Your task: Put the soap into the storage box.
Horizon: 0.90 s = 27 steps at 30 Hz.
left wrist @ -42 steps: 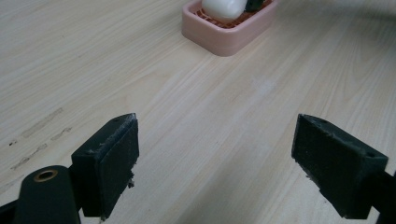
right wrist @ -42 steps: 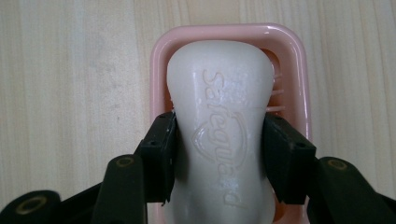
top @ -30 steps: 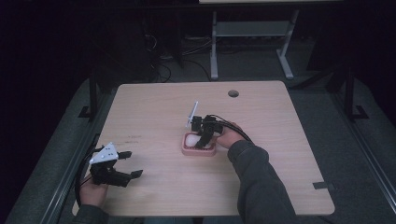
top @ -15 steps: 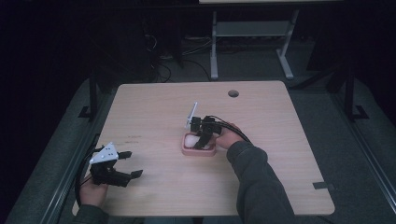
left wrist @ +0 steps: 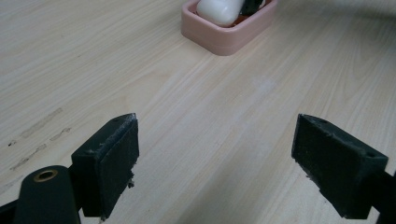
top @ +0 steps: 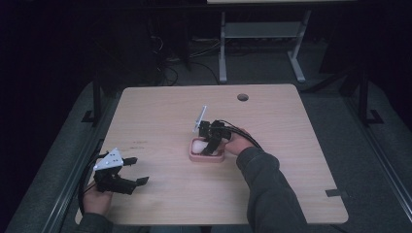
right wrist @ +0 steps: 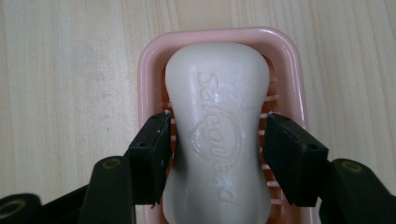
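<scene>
Between your right gripper (right wrist: 217, 154) jaws, just opening, sits the white soap bar (right wrist: 217, 126) in the pink dish (right wrist: 149, 60); pads look just off its waist. Lift crooked and a pad could drag the slick, rounded, embossed bar off the ribbed plastic. Your left gripper (left wrist: 217, 163) gapes over bare wood table (left wrist: 70, 56).

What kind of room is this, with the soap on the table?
Probably a workshop or test room, not a bathroom. The soap lies in a pink dish on a bare wooden table, with dark carpet, cables and a metal stand behind.
</scene>
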Motion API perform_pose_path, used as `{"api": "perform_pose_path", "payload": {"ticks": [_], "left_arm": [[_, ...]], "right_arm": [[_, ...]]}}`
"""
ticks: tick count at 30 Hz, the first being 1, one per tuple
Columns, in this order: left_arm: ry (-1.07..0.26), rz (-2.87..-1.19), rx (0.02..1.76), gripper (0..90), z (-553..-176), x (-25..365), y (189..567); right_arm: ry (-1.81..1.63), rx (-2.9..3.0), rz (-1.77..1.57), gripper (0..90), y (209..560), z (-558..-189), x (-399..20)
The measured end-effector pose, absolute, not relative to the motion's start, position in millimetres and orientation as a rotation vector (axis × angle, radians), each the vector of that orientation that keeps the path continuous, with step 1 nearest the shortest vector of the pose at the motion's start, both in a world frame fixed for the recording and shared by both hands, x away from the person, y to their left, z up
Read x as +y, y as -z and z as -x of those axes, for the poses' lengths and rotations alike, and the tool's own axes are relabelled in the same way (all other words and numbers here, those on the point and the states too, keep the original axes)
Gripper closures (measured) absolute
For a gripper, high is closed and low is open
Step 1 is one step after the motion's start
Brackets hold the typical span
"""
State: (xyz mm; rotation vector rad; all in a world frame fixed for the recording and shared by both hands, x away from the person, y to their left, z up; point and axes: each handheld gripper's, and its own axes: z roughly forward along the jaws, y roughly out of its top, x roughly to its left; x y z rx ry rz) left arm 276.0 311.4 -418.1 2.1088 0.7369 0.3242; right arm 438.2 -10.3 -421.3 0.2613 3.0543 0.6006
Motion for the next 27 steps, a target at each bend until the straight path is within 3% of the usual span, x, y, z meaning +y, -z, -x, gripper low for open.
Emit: {"api": "perform_pose_path", "payload": {"ticks": [27], "left_arm": [[-0.327, -2.123, 0.731, 14.8, -276, 310, 419]], "right_arm": [[-0.687, 3.021, -0.343, 31.7, 411, -432, -31]]}}
